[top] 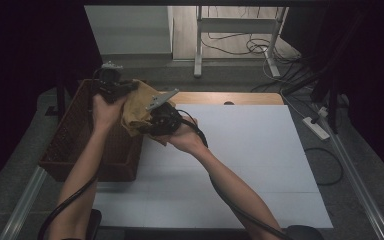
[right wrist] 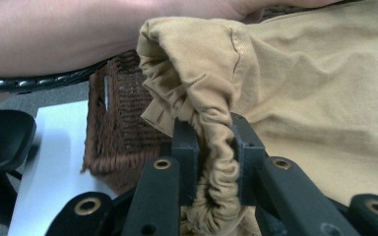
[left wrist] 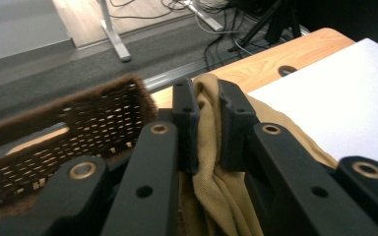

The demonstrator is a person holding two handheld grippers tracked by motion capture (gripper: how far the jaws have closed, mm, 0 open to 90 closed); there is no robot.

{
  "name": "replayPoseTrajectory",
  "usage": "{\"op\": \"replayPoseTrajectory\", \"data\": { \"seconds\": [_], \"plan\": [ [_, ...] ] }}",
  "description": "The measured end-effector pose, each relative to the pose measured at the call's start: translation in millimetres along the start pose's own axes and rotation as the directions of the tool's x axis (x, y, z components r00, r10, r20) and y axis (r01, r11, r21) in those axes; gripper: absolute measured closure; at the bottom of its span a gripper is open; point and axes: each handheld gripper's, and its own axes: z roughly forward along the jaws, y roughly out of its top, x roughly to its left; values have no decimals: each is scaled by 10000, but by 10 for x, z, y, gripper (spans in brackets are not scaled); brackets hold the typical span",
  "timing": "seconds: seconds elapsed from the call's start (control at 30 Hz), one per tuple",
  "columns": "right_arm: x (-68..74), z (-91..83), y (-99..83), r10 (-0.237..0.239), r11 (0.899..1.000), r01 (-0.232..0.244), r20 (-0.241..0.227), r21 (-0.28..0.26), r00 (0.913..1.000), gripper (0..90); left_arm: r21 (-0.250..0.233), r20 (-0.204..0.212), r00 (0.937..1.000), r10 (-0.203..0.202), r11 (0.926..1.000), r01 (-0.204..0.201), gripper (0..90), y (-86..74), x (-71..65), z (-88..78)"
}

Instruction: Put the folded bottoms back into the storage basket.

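Observation:
A tan cloth garment (top: 136, 106) hangs bunched between my two grippers, over the right edge of the brown wicker basket (top: 75, 135). My left gripper (top: 111, 86) is shut on a fold of the tan cloth (left wrist: 207, 142); its jaws pinch the fabric above the basket's rim (left wrist: 78, 105). My right gripper (top: 161, 119) is shut on a gathered, elastic-looking edge of the tan cloth (right wrist: 215, 142), with the basket (right wrist: 120, 132) behind it. The left forearm (right wrist: 78, 34) crosses the top of the right gripper view.
A white sheet (top: 240, 160) covers most of the wooden table (top: 230, 98). The basket stands off the table's left side. Beyond the table are desk legs (top: 198, 45), cables on the floor and a power strip (top: 316, 128) at the right.

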Motion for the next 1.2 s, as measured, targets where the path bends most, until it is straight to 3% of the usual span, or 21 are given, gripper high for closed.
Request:
{"op": "replayPoseTrajectory", "data": {
  "seconds": [0.27,0.73,1.2],
  "plan": [
    [26,206,170,-237,9996,235,-159,-125,9996,771,-111,-433,9988,-234,9997,229,793,-46,219,-173],
    [106,473,401,-546,9975,526,-423,-469,9976,770,-422,-983,9941,-460,9982,420,793,-91,453,-448],
    [227,737,594,-808,9958,781,-576,-473,9951,769,-408,-1396,9884,-600,9977,548,793,-195,676,-659]
  ]
}}
